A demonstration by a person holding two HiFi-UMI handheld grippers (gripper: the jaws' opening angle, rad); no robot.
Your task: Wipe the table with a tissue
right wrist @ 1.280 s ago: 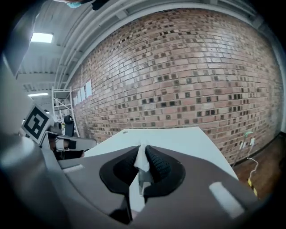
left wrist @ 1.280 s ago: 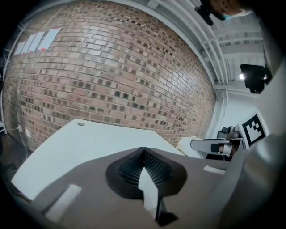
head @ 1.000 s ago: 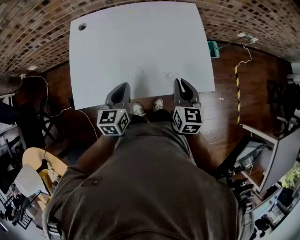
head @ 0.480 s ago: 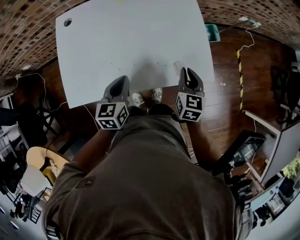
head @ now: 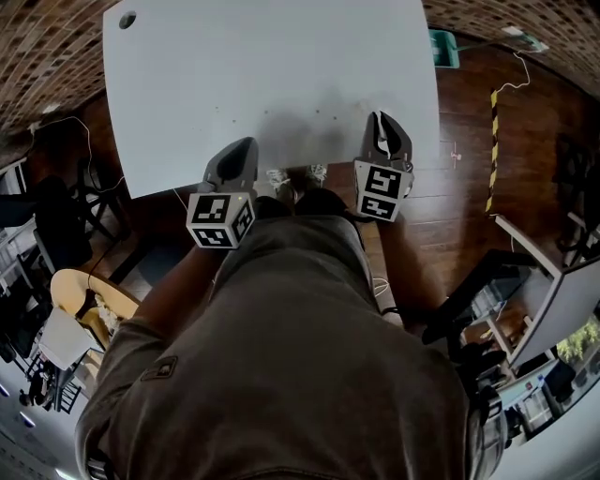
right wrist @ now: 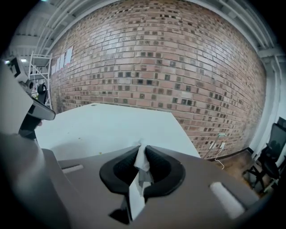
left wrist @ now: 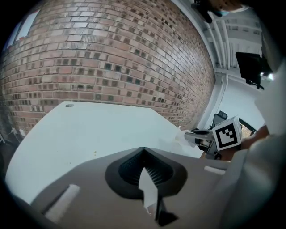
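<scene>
The table [head: 272, 66] is a large pale slab with a small round hole [head: 126, 19] in its far left corner and a few tiny specks scattered near its front edge. A brick wall [right wrist: 156, 58] stands behind it.

The left gripper [head: 246, 142] hovers at the front edge of the table, left of the person's body. In the left gripper view its jaws are pressed together, pinching a thin white scrap [left wrist: 147, 188] that looks like tissue, flat and pointed, hanging back from the closed tips.

The right gripper [head: 379, 115] reaches over the table's front right part. In the right gripper view its jaws are clamped on the tissue [right wrist: 141, 163], a white, crumpled strip. The strip pokes out a little past the tips and trails back between the jaws. From the left gripper view, this tissue lies right at the table surface, near the right front corner.

Compared with a second ago, the right gripper has moved further in over the table. The left gripper is still near the front edge. The person's shoes [head: 298, 176], plainly seen between the grippers earlier, are now partly tucked under the table edge.
</scene>
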